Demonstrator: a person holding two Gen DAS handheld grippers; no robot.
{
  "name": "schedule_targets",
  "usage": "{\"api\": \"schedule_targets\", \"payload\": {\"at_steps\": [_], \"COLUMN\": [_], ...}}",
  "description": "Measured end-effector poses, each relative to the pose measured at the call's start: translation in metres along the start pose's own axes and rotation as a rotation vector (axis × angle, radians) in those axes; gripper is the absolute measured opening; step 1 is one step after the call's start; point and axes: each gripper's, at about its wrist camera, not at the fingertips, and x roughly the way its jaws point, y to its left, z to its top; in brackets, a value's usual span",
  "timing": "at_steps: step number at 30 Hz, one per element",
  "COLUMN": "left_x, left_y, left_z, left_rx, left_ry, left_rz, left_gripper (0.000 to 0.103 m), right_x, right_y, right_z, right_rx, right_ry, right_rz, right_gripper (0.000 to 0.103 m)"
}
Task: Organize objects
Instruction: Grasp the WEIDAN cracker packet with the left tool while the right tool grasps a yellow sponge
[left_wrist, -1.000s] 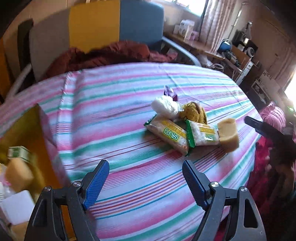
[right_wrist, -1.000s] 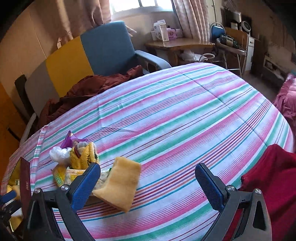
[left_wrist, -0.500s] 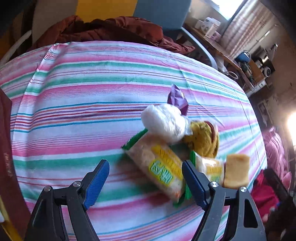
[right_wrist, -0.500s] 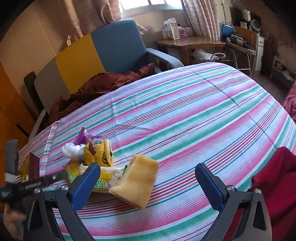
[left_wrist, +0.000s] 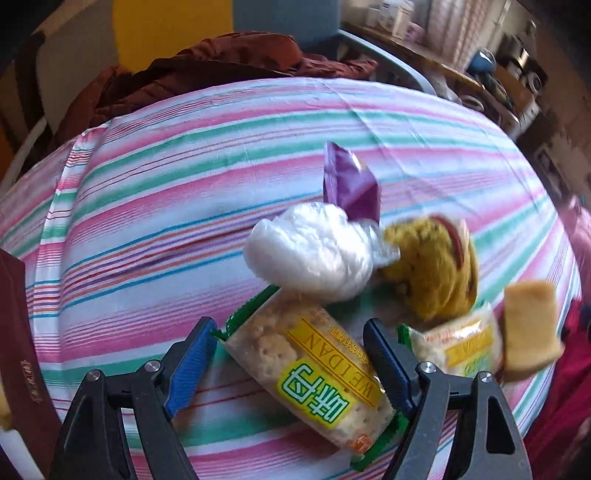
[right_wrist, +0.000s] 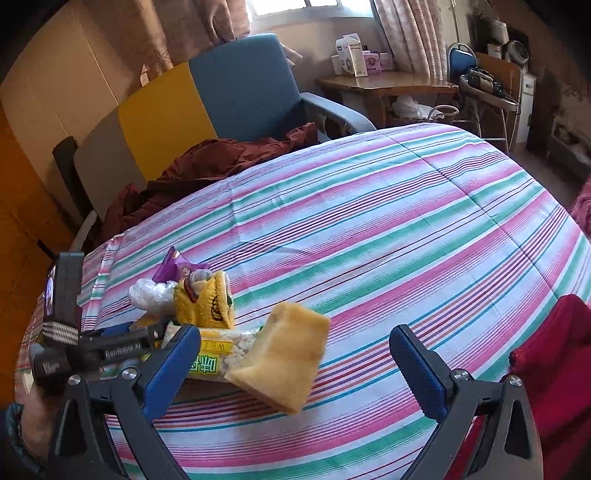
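A pile of snacks lies on the striped tablecloth (left_wrist: 166, 221). My left gripper (left_wrist: 295, 358) is open, its blue fingers on either side of a green-edged cracker packet (left_wrist: 314, 373). Behind the packet lie a white plastic bag (left_wrist: 314, 254), a purple wrapper (left_wrist: 351, 184), a yellow plush toy (left_wrist: 436, 266), a second cracker packet (left_wrist: 458, 347) and a yellow sponge (left_wrist: 528, 336). My right gripper (right_wrist: 295, 365) is open and empty, just in front of the sponge (right_wrist: 284, 362). The left gripper (right_wrist: 122, 339) shows in the right wrist view at the pile's left.
A dark red box edge (left_wrist: 18, 332) stands at the table's left. A chair with yellow and blue back (right_wrist: 207, 96) holds a maroon cloth (right_wrist: 207, 166) behind the table. Red fabric (right_wrist: 554, 350) lies at the right edge. A wooden desk (right_wrist: 388, 85) stands at the back.
My left gripper has moved forward from the box side to the pile, and its fingers now straddle the near cracker packet. My right gripper has shifted slightly and stays open.
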Motion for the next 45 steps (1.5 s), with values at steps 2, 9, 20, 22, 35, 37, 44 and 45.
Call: {"api": "schedule_targets", "payload": {"at_steps": [2,9,20,22,35,37,44,45], "left_x": [-0.004,-0.021,-0.033,-0.033,-0.031,-0.032,-0.038,-0.040], "left_y": [0.005,0.021,0.031,0.032,0.031,0.031,0.034,0.036], "left_z": [-0.008,-0.042,-0.070,-0.072,-0.071,-0.072,-0.080,-0.080], "left_rx": [0.015,0.087,0.097,0.083,0.068,0.067,0.053,0.047], "left_ry": [0.001,-0.015,-0.069,-0.068,-0.081,-0.081,-0.118,-0.124], "left_rz": [0.010,0.032,0.004,-0.005,-0.002,0.000,0.007,0.012], "left_gripper": [0.081,0.080,0.080,0.080,0.081,0.081,0.069,0.066], "right_x": [-0.002,-0.007,-0.005,0.002,0.043,0.048,0.051,0.049], "right_y": [0.001,0.000,-0.023,-0.028,-0.026,-0.024,-0.006,-0.003], "right_z": [0.000,0.002,0.006,0.005,-0.010,-0.012,-0.015,-0.015], "right_rx": [-0.007,-0.007,0.106,0.137,0.193,0.179,0.069,0.047], "right_ry": [-0.005,-0.019,-0.008,0.021,0.151,0.169,0.191,0.180], "right_rz": [0.000,0.010,0.012,0.029,0.116,0.112,0.091,0.078], "right_gripper": [0.103,0.103,0.103,0.103,0.103,0.096,0.052,0.050]}}
